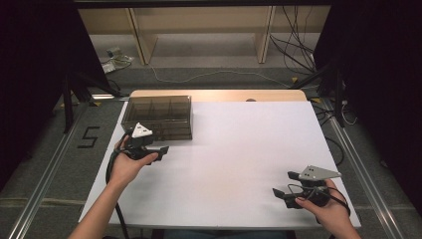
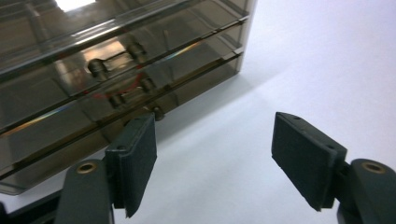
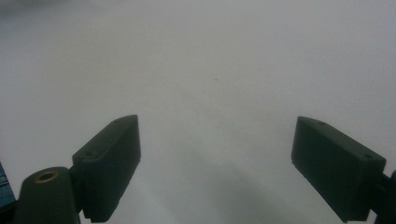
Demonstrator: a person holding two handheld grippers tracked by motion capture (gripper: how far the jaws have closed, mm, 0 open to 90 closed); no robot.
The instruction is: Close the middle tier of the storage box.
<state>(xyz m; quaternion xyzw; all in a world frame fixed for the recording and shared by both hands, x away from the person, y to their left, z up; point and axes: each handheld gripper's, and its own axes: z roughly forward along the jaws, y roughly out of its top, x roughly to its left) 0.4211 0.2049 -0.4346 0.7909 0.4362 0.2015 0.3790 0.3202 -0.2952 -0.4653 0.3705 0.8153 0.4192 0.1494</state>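
Item: smoked plastic drawer box (image 1: 158,117), worktop's far-left corner. Left gripper (image 1: 160,151) wide open, empty, beside its front; we square up on what looks like a latch (image 2: 122,79).

Grey carpet floor (image 1: 209,74), pale wooden shelf frame (image 1: 199,25), dark curtains (image 1: 30,59) either side.

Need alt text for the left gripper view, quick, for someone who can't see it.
The left claw hangs open just in front of a smoky clear plastic drawer box on the white table. One finger sits close to the box's lowest drawer front, holding nothing.
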